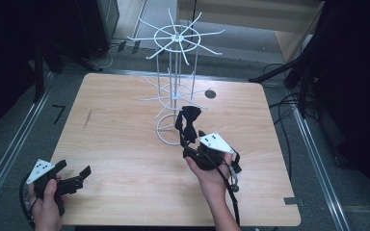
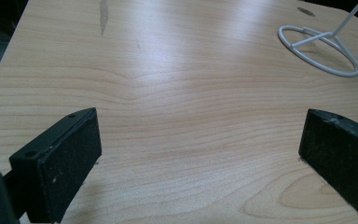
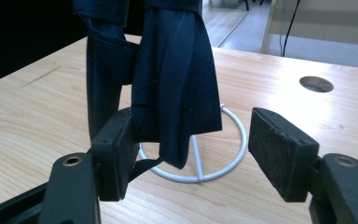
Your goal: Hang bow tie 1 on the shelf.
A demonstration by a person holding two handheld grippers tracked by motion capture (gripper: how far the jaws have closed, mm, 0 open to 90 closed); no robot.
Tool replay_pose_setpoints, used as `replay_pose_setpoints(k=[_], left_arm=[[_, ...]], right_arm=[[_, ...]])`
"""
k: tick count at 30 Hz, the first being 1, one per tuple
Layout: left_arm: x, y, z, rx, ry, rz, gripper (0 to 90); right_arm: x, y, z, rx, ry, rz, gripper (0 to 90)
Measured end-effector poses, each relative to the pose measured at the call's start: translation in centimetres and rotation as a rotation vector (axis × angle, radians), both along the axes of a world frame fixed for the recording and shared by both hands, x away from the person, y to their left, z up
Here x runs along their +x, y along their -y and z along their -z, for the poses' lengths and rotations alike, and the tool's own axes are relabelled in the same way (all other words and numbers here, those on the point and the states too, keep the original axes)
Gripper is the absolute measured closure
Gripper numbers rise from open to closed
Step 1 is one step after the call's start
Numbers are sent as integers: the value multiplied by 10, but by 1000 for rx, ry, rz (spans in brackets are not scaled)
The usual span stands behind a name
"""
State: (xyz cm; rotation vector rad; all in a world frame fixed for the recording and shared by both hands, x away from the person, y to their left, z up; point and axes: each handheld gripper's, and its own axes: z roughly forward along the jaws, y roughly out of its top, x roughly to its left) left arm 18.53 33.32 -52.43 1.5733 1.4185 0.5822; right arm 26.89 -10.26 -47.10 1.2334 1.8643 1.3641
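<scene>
Wooden table (image 1: 125, 159) (white wire rack (image 1: 176, 82) on it)

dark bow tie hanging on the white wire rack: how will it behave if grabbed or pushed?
Likely floppy: the bow tie hangs in soft folds and creases. Probably light, since a thin arm of the wire rack seems to carry it. A push would likely just swing it; the rack's narrow ring base suggests a hard tug might tip the rack.

The counter (image 2: 177, 93) is pale wood-grain, smooth with a soft sheen; the rack (image 1: 176, 72) is thin white-coated wire, glossy; the bow tie (image 3: 175, 79) is dark navy cloth, faintly lustrous; the gripper pads (image 3: 279, 149) look matt, scuffed black.
</scene>
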Motion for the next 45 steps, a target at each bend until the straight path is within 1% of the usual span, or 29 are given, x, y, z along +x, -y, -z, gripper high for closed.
replay_pose_setpoints(k=[2,3,4,5,8,9,10,11,12,13,14,16,17,23,26,27,28,29,31,32,34,35,38,39,40,42,43,44,45], left_arm=[[0,0,0,-1,0,1,0],[0,0,0,-1,-1,2,0],[0,0,0,-1,-1,2,0],[0,0,0,-3,-1,1,0],[0,0,0,-3,1,-1,0],[0,0,0,-3,0,0,0],[0,0,0,-3,0,0,0],[0,0,0,-2,-1,1,0],[0,0,0,-2,-1,1,0],[0,0,0,-1,-1,1,0],[0,0,0,-1,-1,1,0],[0,0,0,1,-1,1,0],[0,0,0,2,0,2,0],[0,0,0,-1,0,0,0],[0,0,0,-1,2,0,0],[0,-1,0,-3,2,-1,0],[0,-1,0,-3,1,0,0],[0,-1,0,-4,2,-1,0],[0,0,0,-1,1,0,0],[0,0,0,-1,1,0,0],[0,0,0,0,2,0,0],[0,0,0,0,0,1,0],[0,1,0,5,3,-1,0],[-1,1,0,4,5,-2,0],[-1,1,0,4,5,-2,0],[-1,0,0,-1,3,-1,0],[-1,0,0,-1,1,-2,0],[-1,0,0,-1,1,-2,0],[-1,1,0,1,0,-3,0]], right_arm=[[2,-3,1,5,-4,-3,310],[2,-7,2,19,-8,-20,237],[2,-7,2,19,-8,-20,237],[1,-12,-1,14,-4,-19,144],[-1,-14,-4,15,6,-20,121],[-2,-13,-8,17,18,-12,86],[-2,-13,-8,17,18,-12,86],[-3,-10,-12,21,34,-5,78],[-3,-10,-12,21,34,-5,78],[-3,-7,-17,29,47,12,78],[-3,-7,-17,29,47,12,78],[-4,-3,-23,35,69,30,84],[-4,-2,-25,36,72,29,84],[-7,-2,-26,33,77,30,85],[-9,1,-25,21,84,27,85],[-11,7,-24,13,87,31,93],[-11,7,-24,13,87,31,93],[-13,15,-23,8,88,44,101],[-16,25,-21,8,88,60,114],[-16,25,-21,8,88,60,114],[-18,36,-18,7,83,75,128],[-19,47,-15,-1,76,93,130],[-21,62,-10,-7,60,113,135],[-21,67,-8,-9,54,122,136],[-21,67,-8,-9,54,122,136],[-22,78,-3,-13,41,140,142],[-23,87,0,-16,34,149,160],[-23,87,0,-16,34,149,160],[-24,98,5,-19,31,168,182]])
